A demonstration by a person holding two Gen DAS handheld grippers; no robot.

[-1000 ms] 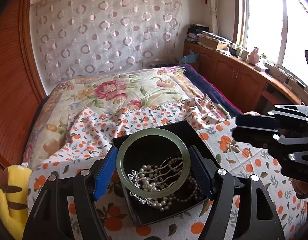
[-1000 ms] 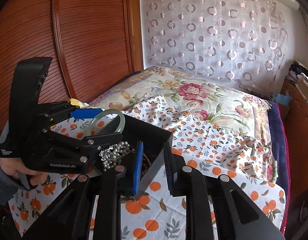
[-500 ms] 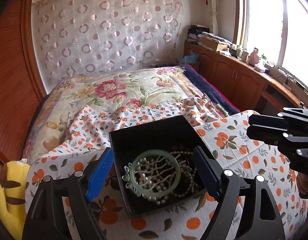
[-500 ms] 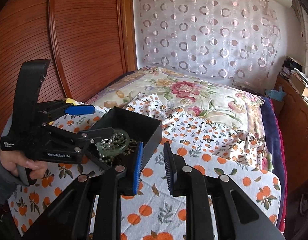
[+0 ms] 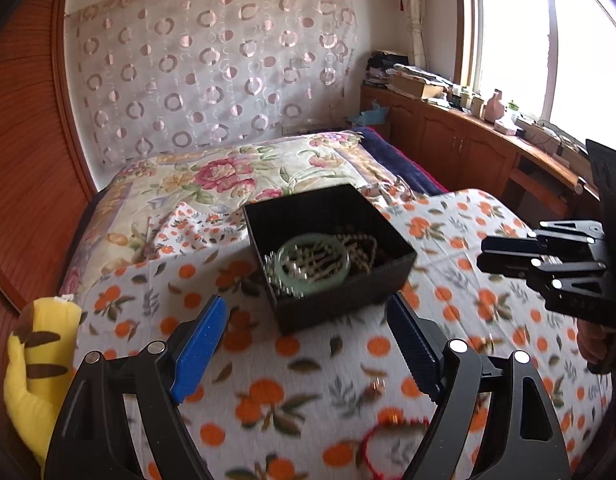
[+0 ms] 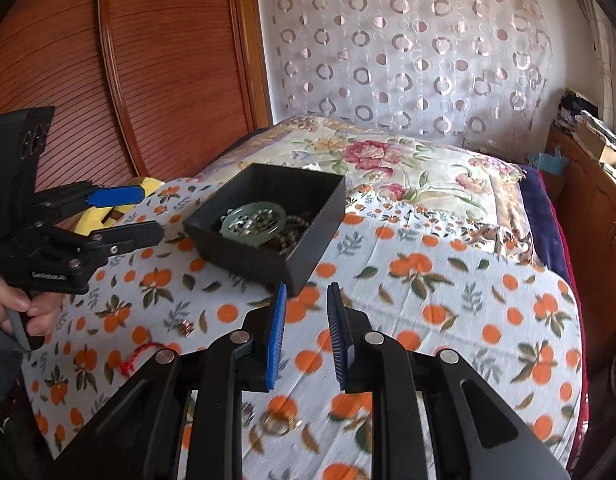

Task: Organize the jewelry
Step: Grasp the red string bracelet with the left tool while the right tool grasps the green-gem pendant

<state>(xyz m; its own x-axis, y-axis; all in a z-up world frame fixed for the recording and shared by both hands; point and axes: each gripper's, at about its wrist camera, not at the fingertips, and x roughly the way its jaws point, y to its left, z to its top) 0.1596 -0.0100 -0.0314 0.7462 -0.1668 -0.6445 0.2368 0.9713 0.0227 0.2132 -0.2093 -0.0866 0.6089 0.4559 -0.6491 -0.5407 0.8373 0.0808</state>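
A black box [image 5: 350,304] [image 6: 247,260] stands on the orange-print cloth. In it a green jade bangle [image 5: 314,260] [image 6: 253,222] lies on pearl necklaces and a silver hair piece. My left gripper [image 5: 308,340] is open and empty, pulled back from the box; it also shows at the left of the right wrist view [image 6: 119,216]. My right gripper [image 6: 305,332] is open by a narrow gap and empty, just in front of the box. A red cord bracelet [image 5: 388,440] [image 6: 137,356] and small rings [image 6: 185,326] lie loose on the cloth.
A yellow plush toy [image 5: 31,364] lies at the cloth's left edge. A floral quilt [image 5: 227,176] covers the bed behind. A wooden wardrobe [image 6: 127,80] stands left, wooden cabinets [image 5: 468,152] under the window right. More small jewelry [image 6: 279,424] lies near my right gripper.
My left gripper opened and dropped the jade bangle into the box, then drew back and up. My right gripper also pulled back from the box.
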